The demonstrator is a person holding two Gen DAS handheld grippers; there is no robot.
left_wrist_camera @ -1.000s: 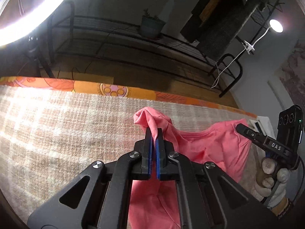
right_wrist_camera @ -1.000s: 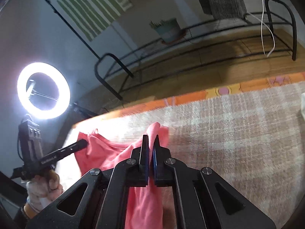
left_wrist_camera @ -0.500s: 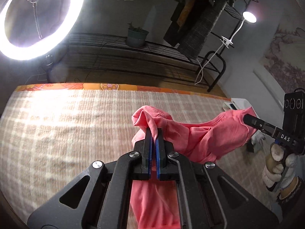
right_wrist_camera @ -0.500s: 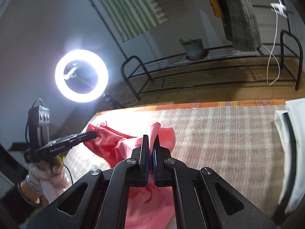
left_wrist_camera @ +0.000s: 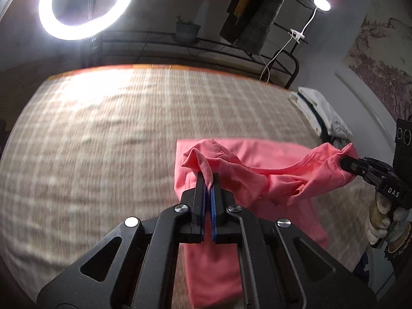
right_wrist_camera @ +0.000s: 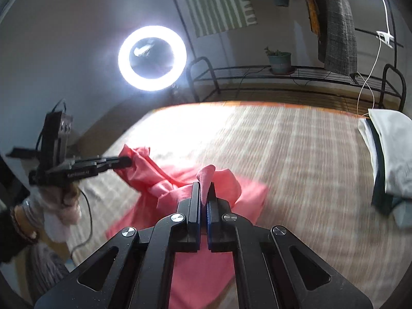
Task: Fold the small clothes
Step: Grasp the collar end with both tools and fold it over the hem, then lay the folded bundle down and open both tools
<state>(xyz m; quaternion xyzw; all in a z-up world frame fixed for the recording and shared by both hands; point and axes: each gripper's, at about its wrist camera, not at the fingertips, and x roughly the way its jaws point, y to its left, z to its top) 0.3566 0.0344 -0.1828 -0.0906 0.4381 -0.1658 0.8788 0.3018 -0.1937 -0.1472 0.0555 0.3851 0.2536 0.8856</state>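
Both tongs are clenched on the same garment. My left gripper (left_wrist_camera: 208, 180) pinches a bunched fold of the pink T-shirt (left_wrist_camera: 257, 170) between its blue-lined fingers (left_wrist_camera: 203, 193), and my right gripper (right_wrist_camera: 204, 189) does the same with another pinch of the cloth, a small tongue of fabric sticking up above its jaws.

From the left wrist view I see the right gripper (left_wrist_camera: 346, 163) at the right edge of the frame, its tip buried in the shirt's far corner, with white lettering "DAS" readable on its black body. A gloved right hand (left_wrist_camera: 386, 221) grips it below. From the right wrist view the left gripper (right_wrist_camera: 123, 162) shows at the left, holding the opposite corner; there is white print on its side too, but it is too smeared for me to read. The left hand (right_wrist_camera: 59, 203) under it wears a pale glove.

The shirt hangs stretched between the two grippers, above the plaid bedcover (left_wrist_camera: 103, 141), with its lower part draped down onto the cover near the bed's near edge. An orange patterned border (right_wrist_camera: 283, 104) runs along the bed's far edge. Folded white clothes (right_wrist_camera: 391, 154) lie at the right edge of the bed. Beyond it, a ring light (right_wrist_camera: 152, 58) glares, and a potted plant (right_wrist_camera: 280, 61) sits on a black wire rack (right_wrist_camera: 309, 73).
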